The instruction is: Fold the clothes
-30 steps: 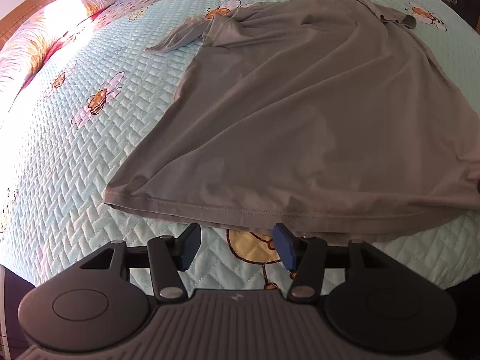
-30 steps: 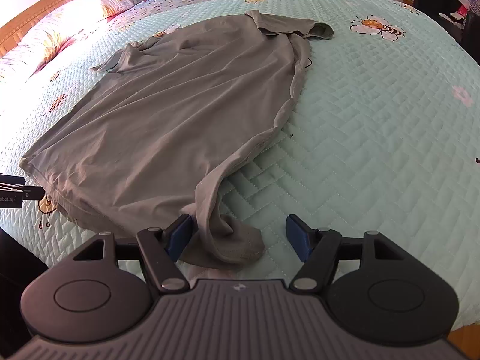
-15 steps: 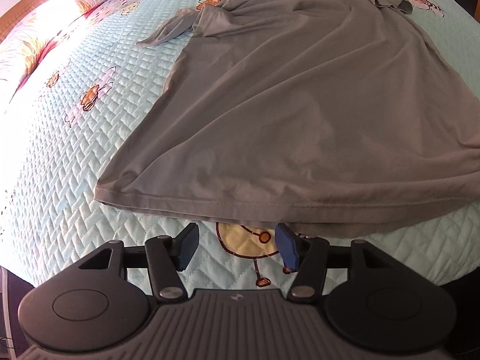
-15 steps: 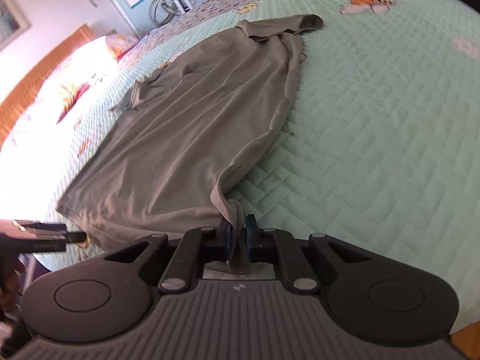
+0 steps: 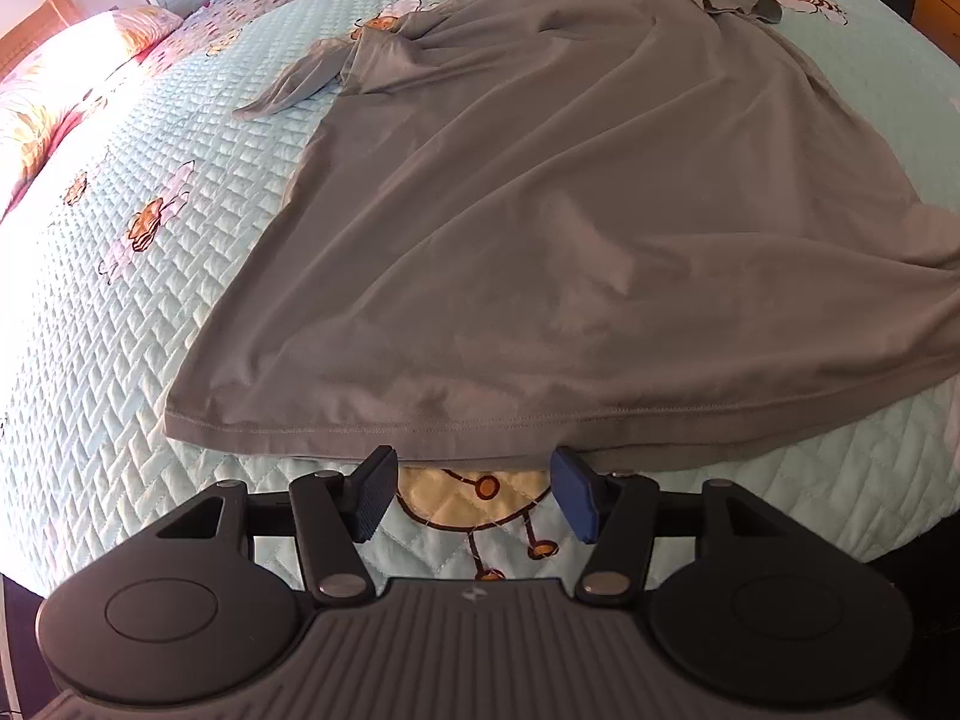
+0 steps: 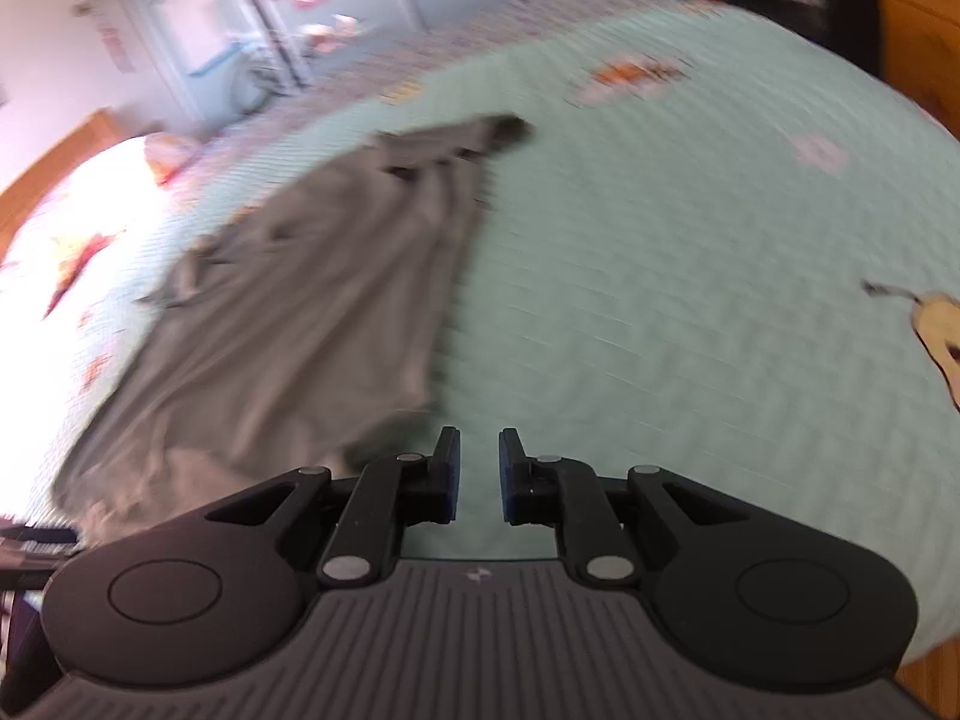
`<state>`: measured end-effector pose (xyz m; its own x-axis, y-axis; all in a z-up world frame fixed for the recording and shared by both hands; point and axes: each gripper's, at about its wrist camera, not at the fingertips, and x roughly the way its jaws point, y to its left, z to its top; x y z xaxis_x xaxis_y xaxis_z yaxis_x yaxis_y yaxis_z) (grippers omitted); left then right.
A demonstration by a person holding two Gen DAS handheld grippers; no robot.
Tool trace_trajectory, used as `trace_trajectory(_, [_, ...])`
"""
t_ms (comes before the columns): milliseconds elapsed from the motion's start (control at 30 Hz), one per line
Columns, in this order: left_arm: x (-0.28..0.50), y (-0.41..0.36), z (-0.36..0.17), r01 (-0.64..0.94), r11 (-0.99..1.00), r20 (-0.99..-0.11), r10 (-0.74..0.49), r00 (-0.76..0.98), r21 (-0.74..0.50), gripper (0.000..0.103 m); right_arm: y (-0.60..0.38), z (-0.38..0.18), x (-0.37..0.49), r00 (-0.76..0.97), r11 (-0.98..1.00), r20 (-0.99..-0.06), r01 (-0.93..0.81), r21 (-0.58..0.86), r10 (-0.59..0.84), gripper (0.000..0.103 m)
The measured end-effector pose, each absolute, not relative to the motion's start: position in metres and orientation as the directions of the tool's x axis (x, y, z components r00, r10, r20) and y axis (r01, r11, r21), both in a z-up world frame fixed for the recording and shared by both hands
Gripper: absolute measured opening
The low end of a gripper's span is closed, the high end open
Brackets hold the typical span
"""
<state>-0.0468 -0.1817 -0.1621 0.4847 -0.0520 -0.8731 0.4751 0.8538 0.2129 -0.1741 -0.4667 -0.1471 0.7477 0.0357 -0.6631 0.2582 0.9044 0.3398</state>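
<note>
Bed [image 5: 120, 312] covered by a pale green quilted spread with printed bee and flower motifs. A grey T-shirt [image 5: 570, 228] lies spread flat directly on it, hem toward the near edge, sleeves toward the far side. A floral pillow [image 5: 42, 114] rests at the bed's left, beside a wooden headboard [image 6: 54, 162].

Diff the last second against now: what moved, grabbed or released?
Right gripper closed on the grey shirt's near corner, pulled it, then released; its fingers are now parted and empty. Left gripper stayed open at the hem; shirt remains spread on the quilt.
</note>
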Motion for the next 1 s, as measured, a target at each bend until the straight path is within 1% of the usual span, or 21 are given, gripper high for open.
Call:
trace_trajectory(67, [-0.045,-0.183,-0.163,0.479,0.851,-0.872,-0.053,0.487,0.215,0.059,-0.445,-0.139,-0.174,0.761,0.938,-0.642,0.144,0.314,0.098,0.030])
trace_trajectory(100, [-0.044,-0.184,-0.164,0.481,0.850,-0.871,-0.054,0.488,0.217,0.059,-0.432,-0.137,-0.172,0.758,0.952,-0.637,0.071,0.296,0.142,0.042])
trace_trajectory(133, [-0.043,-0.184,-0.164,0.483,0.848,-0.871,-0.054,0.489,0.218,0.059,-0.420,-0.135,-0.169,0.752,0.958,-0.631,-0.001,0.287,0.190,0.049])
trace_trajectory(200, [-0.040,-0.181,-0.166,0.483,0.850,-0.872,-0.059,0.485,0.211,0.059,-0.395,-0.134,-0.164,0.726,0.954,-0.628,-0.139,0.265,0.280,0.054])
trace_trajectory(267, [-0.039,-0.178,-0.164,0.476,0.857,-0.875,-0.064,0.480,0.199,0.059,-0.370,-0.137,-0.162,0.695,0.948,-0.645,-0.238,0.210,0.318,0.056])
trace_trajectory(333, [-0.038,-0.175,-0.165,0.467,0.862,-0.875,-0.059,0.480,0.198,0.060,-0.347,-0.143,-0.158,0.681,0.943,-0.661,-0.303,0.138,0.316,0.056])
trace_trajectory(500, [-0.036,-0.171,-0.166,0.455,0.872,-0.880,-0.061,0.472,0.183,0.061,-0.315,-0.153,-0.158,0.684,0.926,-0.670,-0.378,0.011,0.288,0.056])
trace_trajectory(667, [-0.034,-0.168,-0.168,0.452,0.875,-0.881,-0.067,0.468,0.174,0.063,-0.296,-0.164,-0.155,0.708,0.895,-0.670,-0.421,-0.147,0.223,0.056])
trace_trajectory(733, [-0.033,-0.167,-0.169,0.451,0.876,-0.881,-0.067,0.468,0.172,0.064,-0.293,-0.166,-0.155,0.717,0.885,-0.665,-0.427,-0.183,0.208,0.055])
trace_trajectory(800, [-0.033,-0.166,-0.170,0.449,0.877,-0.882,-0.066,0.467,0.172,0.066,-0.295,-0.165,-0.153,0.715,0.896,-0.667,-0.414,-0.162,0.210,0.053])
trace_trajectory(833, [-0.033,-0.166,-0.171,0.448,0.877,-0.882,-0.065,0.466,0.172,0.067,-0.297,-0.165,-0.152,0.719,0.904,-0.663,-0.399,-0.150,0.207,0.043])
trace_trajectory(867, [-0.033,-0.166,-0.172,0.448,0.878,-0.883,-0.065,0.465,0.172,0.068,-0.299,-0.164,-0.151,0.721,0.911,-0.661,-0.390,-0.135,0.210,0.036])
trace_trajectory(900, [-0.033,-0.165,-0.173,0.448,0.878,-0.883,-0.065,0.464,0.171,0.068,-0.301,-0.163,-0.149,0.716,0.918,-0.663,-0.382,-0.110,0.219,0.024])
trace_trajectory(933, [-0.033,-0.165,-0.173,0.448,0.878,-0.884,-0.065,0.463,0.170,0.068,-0.303,-0.162,-0.147,0.712,0.922,-0.666,-0.376,-0.091,0.225,0.016])
trace_trajectory(1000, [-0.033,-0.165,-0.174,0.448,0.878,-0.885,-0.066,0.461,0.169,0.069,-0.307,-0.161,-0.144,0.713,0.933,-0.663,-0.356,-0.058,0.231,0.010])
